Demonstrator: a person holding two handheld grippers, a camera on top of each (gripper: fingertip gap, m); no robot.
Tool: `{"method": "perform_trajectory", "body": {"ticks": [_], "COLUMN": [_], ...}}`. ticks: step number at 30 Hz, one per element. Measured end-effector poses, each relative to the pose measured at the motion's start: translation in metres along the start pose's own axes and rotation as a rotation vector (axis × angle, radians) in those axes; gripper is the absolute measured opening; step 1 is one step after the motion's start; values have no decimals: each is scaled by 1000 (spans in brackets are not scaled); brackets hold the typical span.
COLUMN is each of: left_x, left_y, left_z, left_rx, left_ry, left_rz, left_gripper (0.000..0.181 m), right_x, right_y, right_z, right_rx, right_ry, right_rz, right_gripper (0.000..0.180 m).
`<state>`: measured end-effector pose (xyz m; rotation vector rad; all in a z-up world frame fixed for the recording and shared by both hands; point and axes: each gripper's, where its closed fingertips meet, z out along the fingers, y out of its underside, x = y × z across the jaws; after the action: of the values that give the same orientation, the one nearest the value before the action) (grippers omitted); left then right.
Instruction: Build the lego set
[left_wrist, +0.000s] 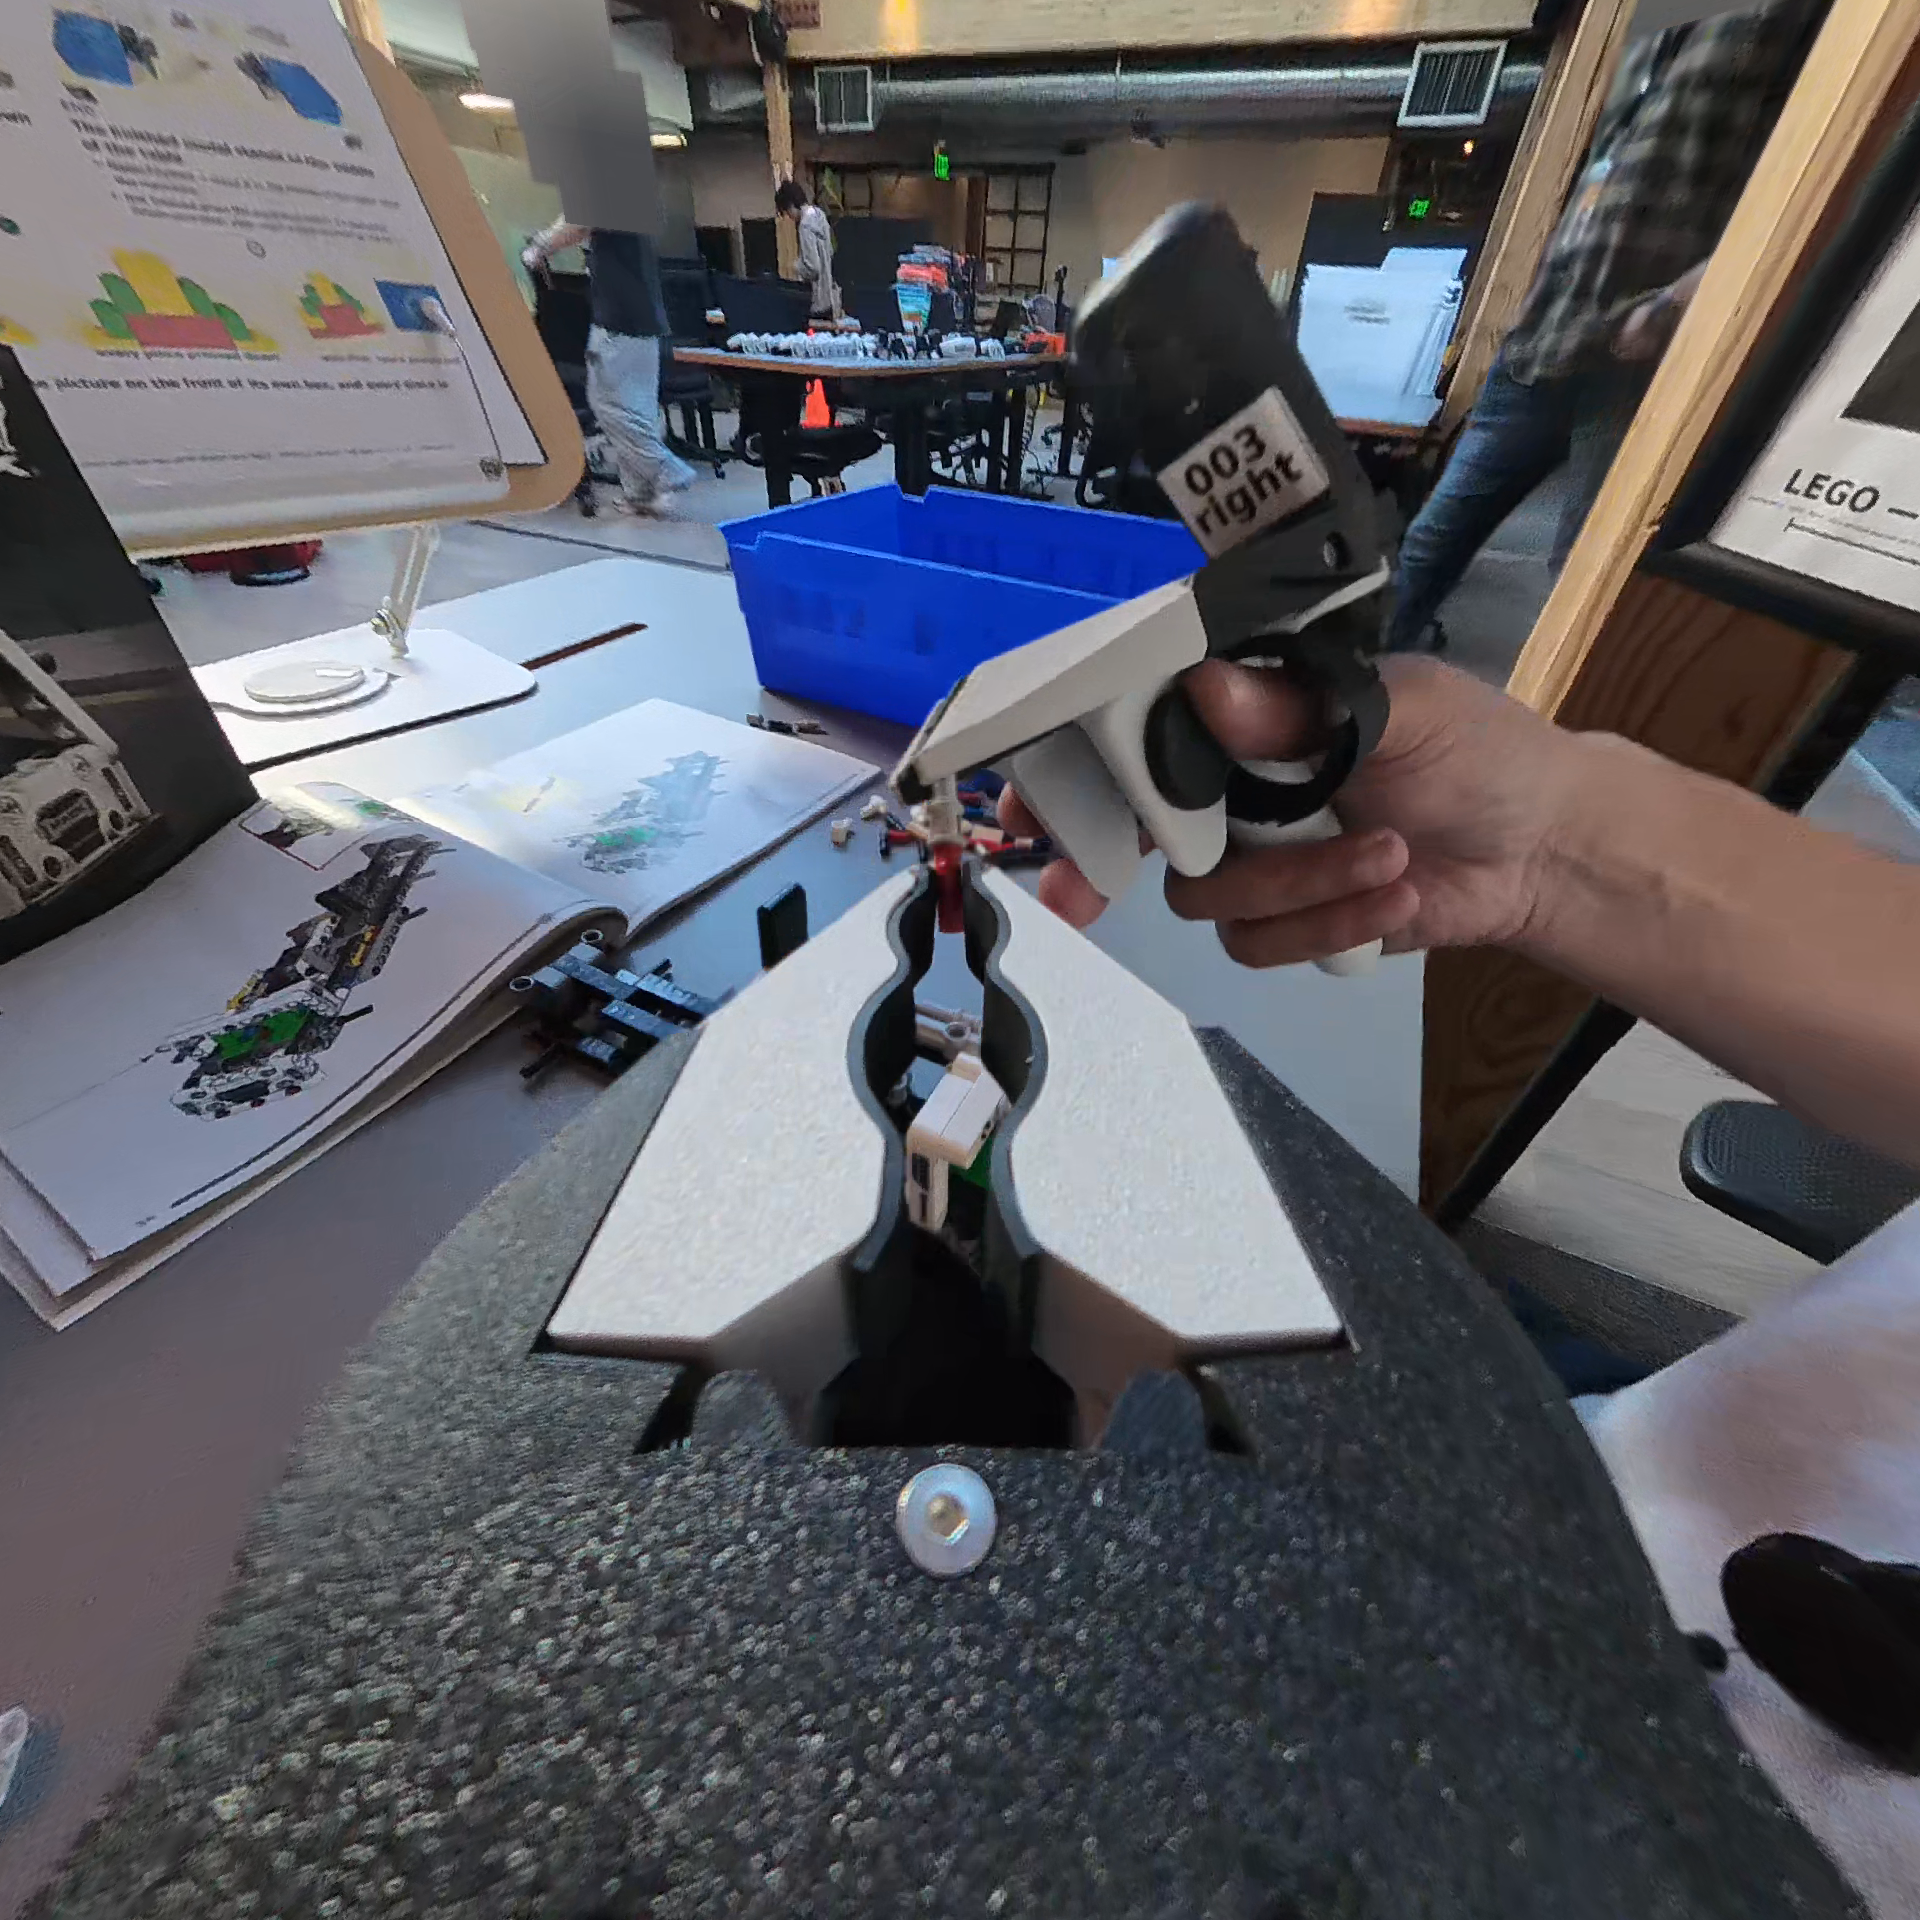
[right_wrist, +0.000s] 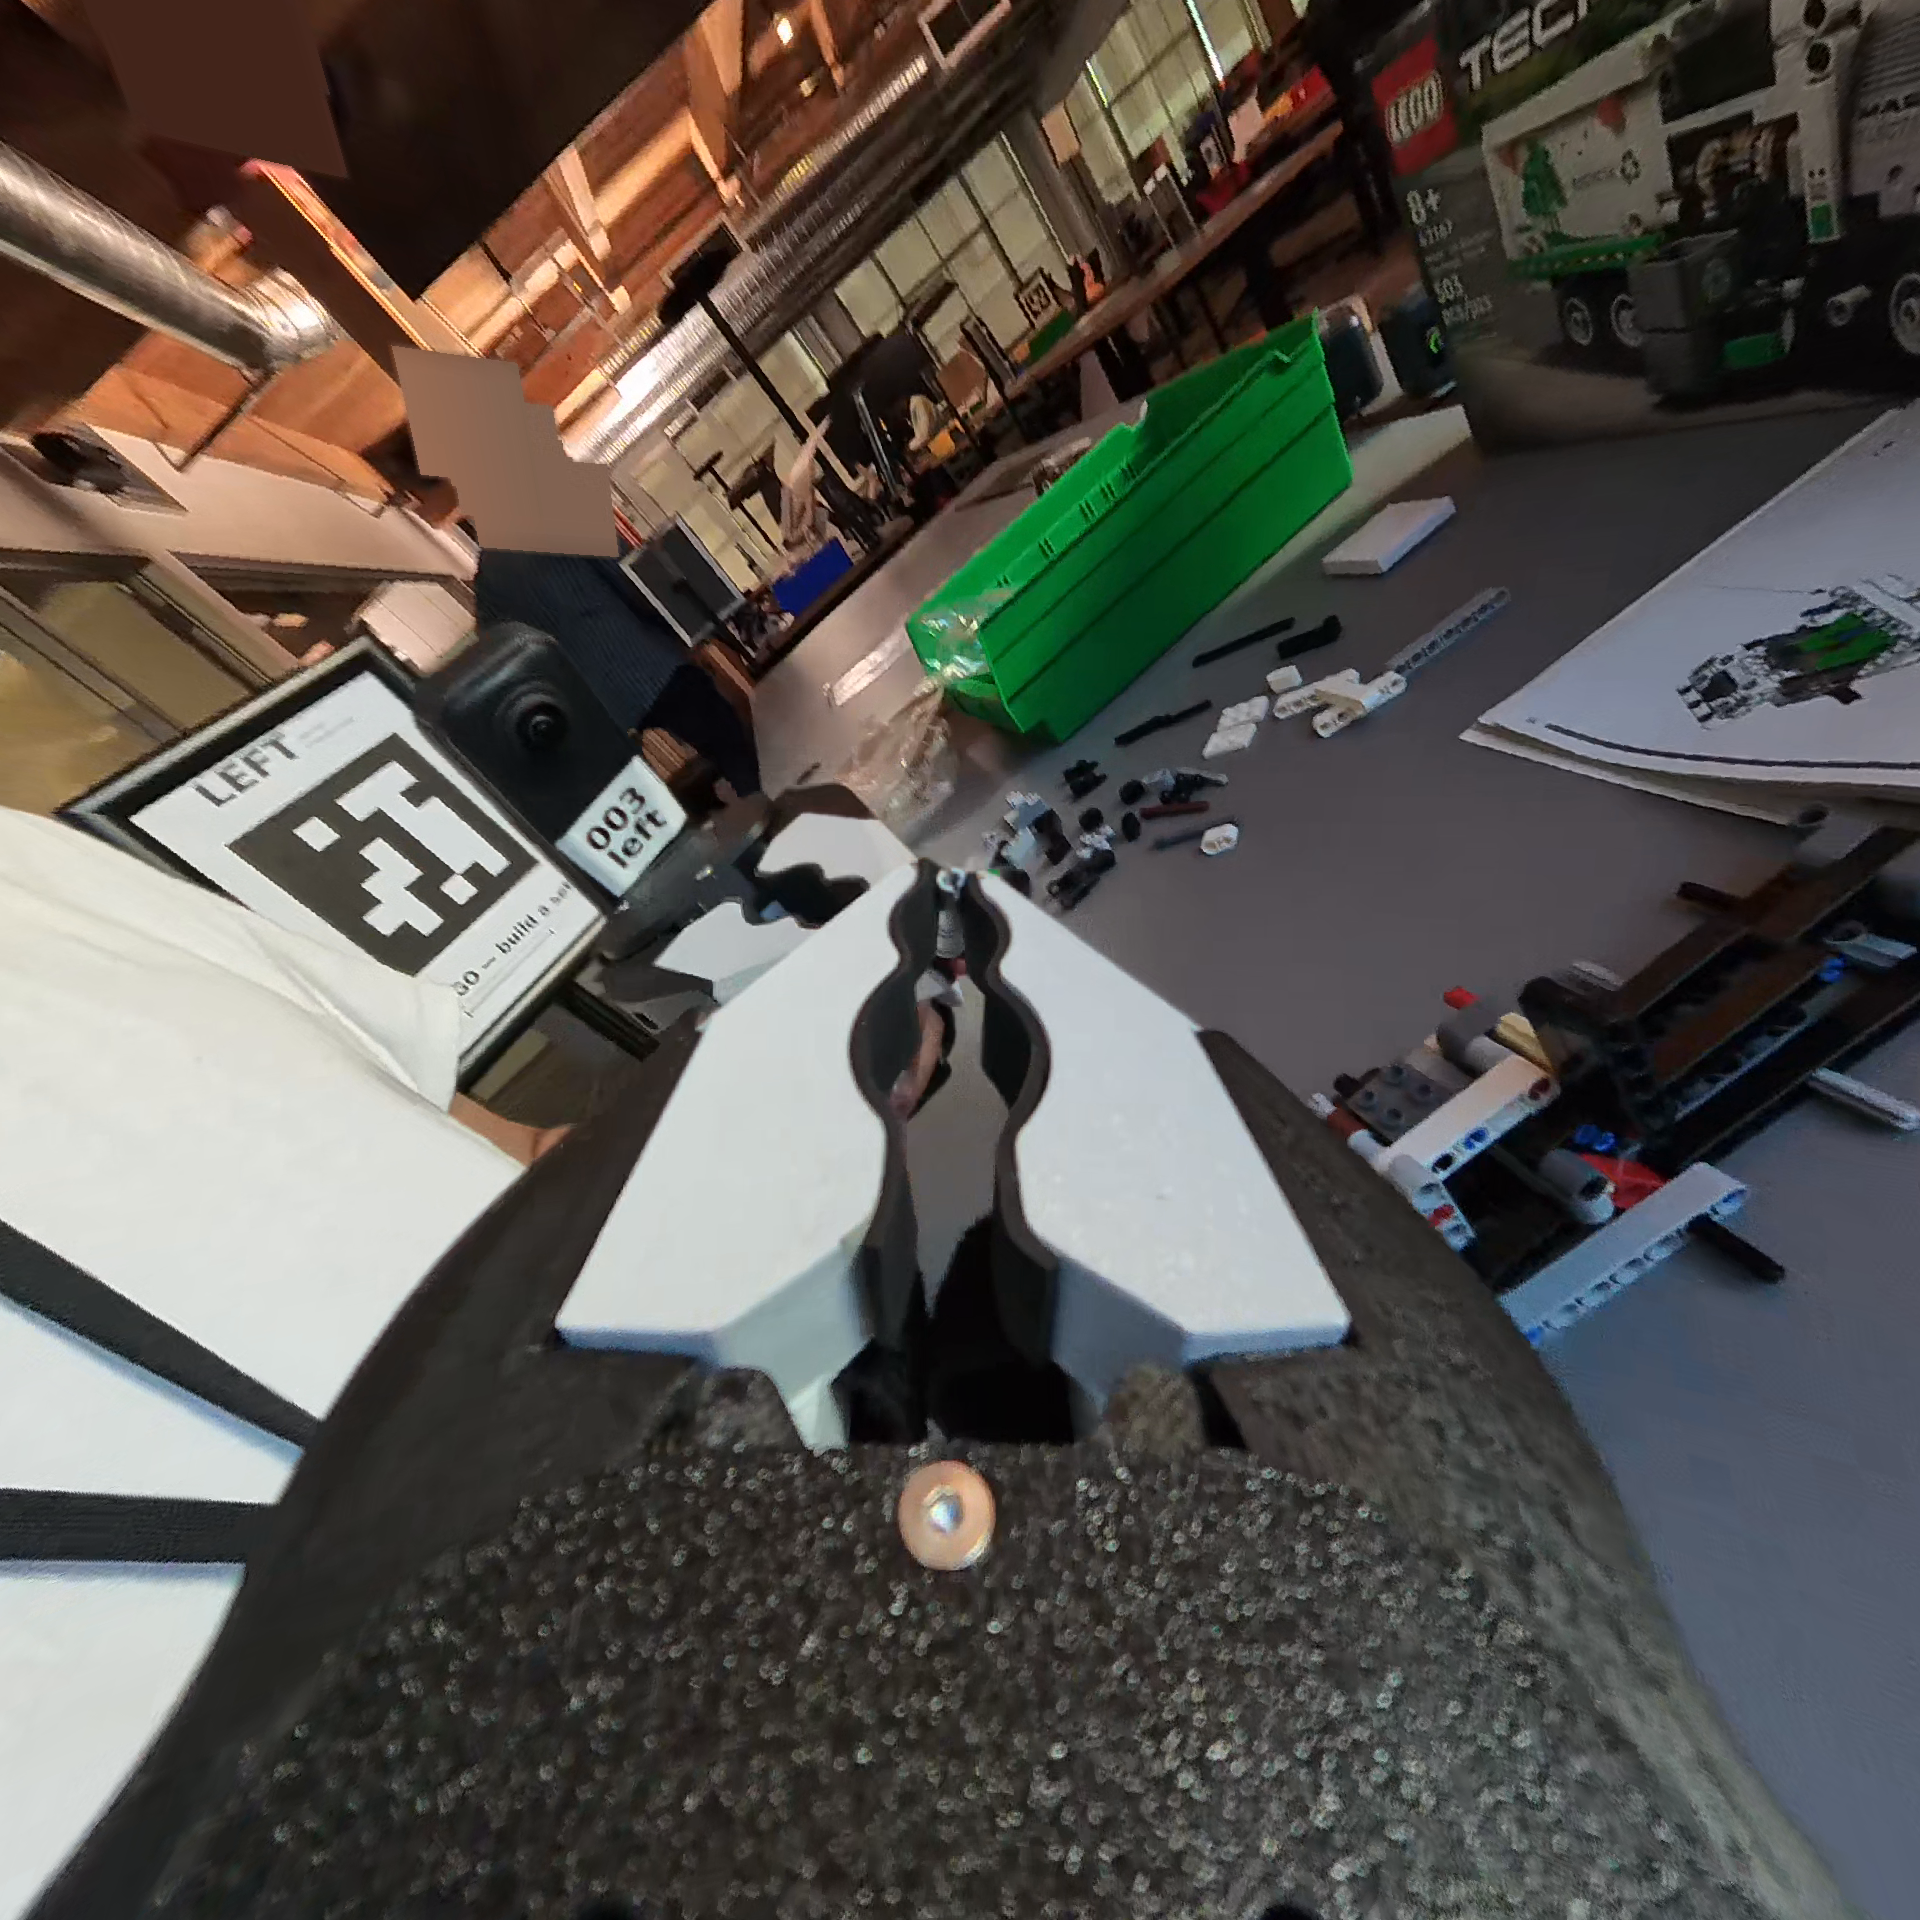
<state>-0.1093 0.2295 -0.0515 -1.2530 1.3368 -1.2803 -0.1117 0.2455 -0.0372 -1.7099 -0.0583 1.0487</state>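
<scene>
The left gripper (left_wrist: 948, 902) is closed narrow on a small red piece (left_wrist: 948, 891), pinched at its fingertips and held in the air above the surface (left_wrist: 208, 1455). The right gripper (left_wrist: 920, 784), held in a hand (left_wrist: 1382, 831), is closed narrow on a thin light-coloured pin (left_wrist: 943, 821); in the right wrist view the same pin (right_wrist: 952, 914) sits between its tips. The 2 parts meet tip to tip, well above the surface.

Judged step: join the pin to the red piece. To do it well, keep both grips firm, line up the 2 axes before pressing, and push straight along the pin without twisting. A tilted push could pop either part out of the tips.

The pin's long axis runs roughly upright, from the right gripper down toward the red piece. Whether it is already seated cannot be told.

Beyond lie loose pieces (right_wrist: 1101, 821) and the partly built chassis (right_wrist: 1621, 1081) on the surface, then an open instruction booklet (left_wrist: 312, 987), and farther off a blue bin (left_wrist: 935, 603) and a green bin (right_wrist: 1143, 540).
</scene>
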Motion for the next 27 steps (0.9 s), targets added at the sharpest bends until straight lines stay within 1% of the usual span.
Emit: {"method": "perform_trajectory", "body": {"ticks": [2,4,7,9,11,12,14,16,17,19,21,23,24,26,27], "left_x": [-4,-13,-19,-16,-19,-23,-29,-30,-31,-31,-30,-33,-36,-41,-43], "left_y": [11,16,15,14,12,10,9,8,8,10,8,5,2,-10,-18], "left_z": [1,0,1,5,9,10,13,15,16,18,17,16,14,11,8], "left_rx": [-78,-150,-220,-250,-259,-255,-263,-260,-264,-275,-266,-236,-203,-102,-32], "left_ry": [25,19,37,53,23,-8,-39,-27,-26,-20,-6,10,31,95,144], "left_rz": [11,55,94,99,122,142,153,124,108,95,75,6,-58,-245,-347], "left_gripper": [4,13,20,22,19,14,13,10,4,4,4,3,4,4,3], "right_x": [9,19,28,28,31,32,32,29,29,31,26,18,17,20,21], "right_y": [3,2,-2,-4,-5,-6,-8,-9,-8,-8,-10,-15,-16,-9,-4], "right_z": [1,2,6,11,13,14,15,16,17,17,15,9,5,0,2], "right_rx": [-59,-113,-176,-195,-208,-201,-194,-176,-171,-161,-136,-79,-63,-76,-92], "right_ry": [61,150,265,303,340,350,342,310,300,294,254,217,221,270,294], "right_rz": [-11,-43,-127,-156,-172,-177,-163,-123,-104,-94,-132,-216,-278,-406,-437], "right_gripper": [2,3,3,3,3,3,3,3,3,3,5,20,26,25,25]}}
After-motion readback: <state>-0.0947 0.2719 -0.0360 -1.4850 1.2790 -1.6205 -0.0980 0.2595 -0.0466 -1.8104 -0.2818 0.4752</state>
